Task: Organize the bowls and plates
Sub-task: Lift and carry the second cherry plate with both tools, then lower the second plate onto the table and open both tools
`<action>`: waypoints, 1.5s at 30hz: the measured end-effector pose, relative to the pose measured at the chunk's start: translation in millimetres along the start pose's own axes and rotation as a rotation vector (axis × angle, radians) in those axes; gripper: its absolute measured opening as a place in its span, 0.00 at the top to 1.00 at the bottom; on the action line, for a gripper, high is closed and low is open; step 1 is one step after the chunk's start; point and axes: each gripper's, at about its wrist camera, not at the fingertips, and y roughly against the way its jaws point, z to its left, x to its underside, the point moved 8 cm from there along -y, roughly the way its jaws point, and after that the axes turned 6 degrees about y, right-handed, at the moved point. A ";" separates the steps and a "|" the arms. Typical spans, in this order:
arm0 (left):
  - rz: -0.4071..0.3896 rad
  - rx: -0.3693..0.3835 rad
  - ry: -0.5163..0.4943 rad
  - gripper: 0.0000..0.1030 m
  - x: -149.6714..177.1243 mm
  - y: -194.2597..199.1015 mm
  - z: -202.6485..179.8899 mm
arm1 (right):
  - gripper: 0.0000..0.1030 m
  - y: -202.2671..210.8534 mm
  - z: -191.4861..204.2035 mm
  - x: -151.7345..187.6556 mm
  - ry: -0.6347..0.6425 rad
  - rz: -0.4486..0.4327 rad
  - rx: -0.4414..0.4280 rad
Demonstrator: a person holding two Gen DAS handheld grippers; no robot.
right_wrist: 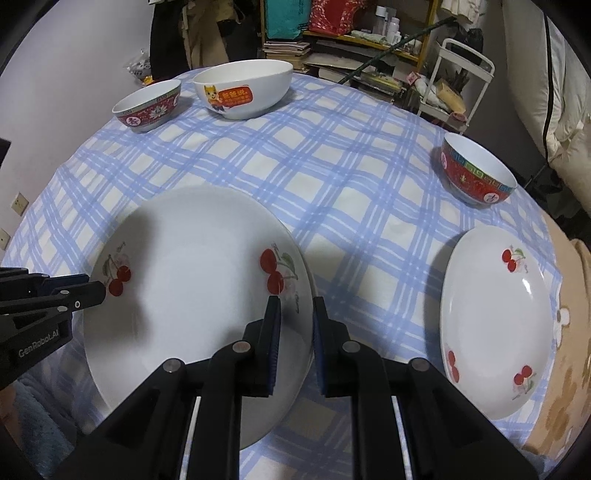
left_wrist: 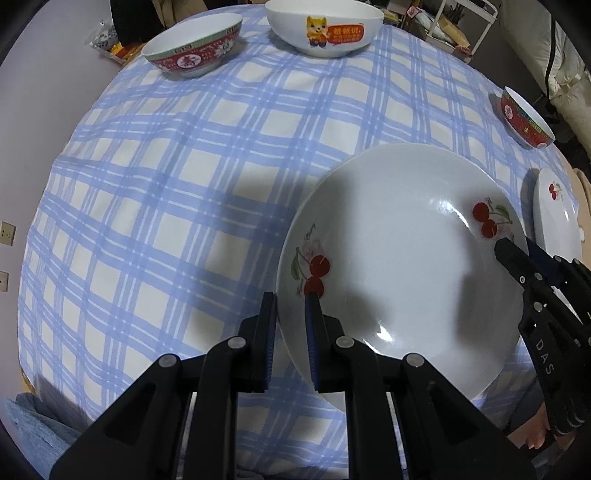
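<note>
A white cherry-print plate (left_wrist: 399,258) (right_wrist: 192,295) is held between both grippers just above the blue checked tablecloth (left_wrist: 166,184). My left gripper (left_wrist: 291,299) is shut on its left rim. My right gripper (right_wrist: 297,306) is shut on its right rim; it also shows in the left wrist view (left_wrist: 517,258). A second cherry plate (right_wrist: 495,317) (left_wrist: 556,218) lies on the cloth to the right. A red-patterned bowl (right_wrist: 476,173) (left_wrist: 526,118) stands beyond it.
At the far side stand a red-and-green patterned bowl (left_wrist: 194,48) (right_wrist: 147,105) and a large white bowl with a cartoon print (left_wrist: 325,27) (right_wrist: 242,88). Shelves with clutter (right_wrist: 351,37) and a white rack (right_wrist: 458,74) stand behind the table. A wall (left_wrist: 37,92) is on the left.
</note>
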 end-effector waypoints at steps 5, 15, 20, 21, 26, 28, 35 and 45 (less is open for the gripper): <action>-0.004 -0.015 -0.005 0.86 0.3 -2.1 -2.0 | 0.83 -2.6 -3.0 -2.6 -0.020 -0.017 0.010; -0.012 -0.050 -0.015 0.86 5.0 -6.2 2.3 | 0.83 -4.6 -3.4 -3.1 -0.019 -0.018 0.008; -0.058 -0.070 -0.029 0.84 5.7 6.0 -2.0 | 0.83 -2.2 -4.0 -3.0 -0.030 -0.018 -0.010; -0.064 -0.068 -0.029 0.84 5.1 10.2 -2.3 | 0.83 -1.4 -4.4 -3.2 -0.035 -0.018 -0.015; -0.128 -0.052 -0.028 0.83 -5.0 35.8 -11.0 | 0.82 11.1 -12.5 -7.8 -0.087 -0.046 -0.050; -0.149 -0.054 -0.037 0.82 -11.3 45.8 -15.0 | 0.78 17.6 -18.4 -11.2 -0.094 -0.054 -0.051; -0.208 -0.096 -0.056 0.76 -31.0 62.1 -34.7 | 0.43 41.4 -53.7 -25.1 -0.119 -0.082 -0.016; -0.292 -0.068 -0.112 0.49 -53.0 83.2 -89.0 | 0.14 69.1 -128.3 -31.2 -0.196 -0.118 0.034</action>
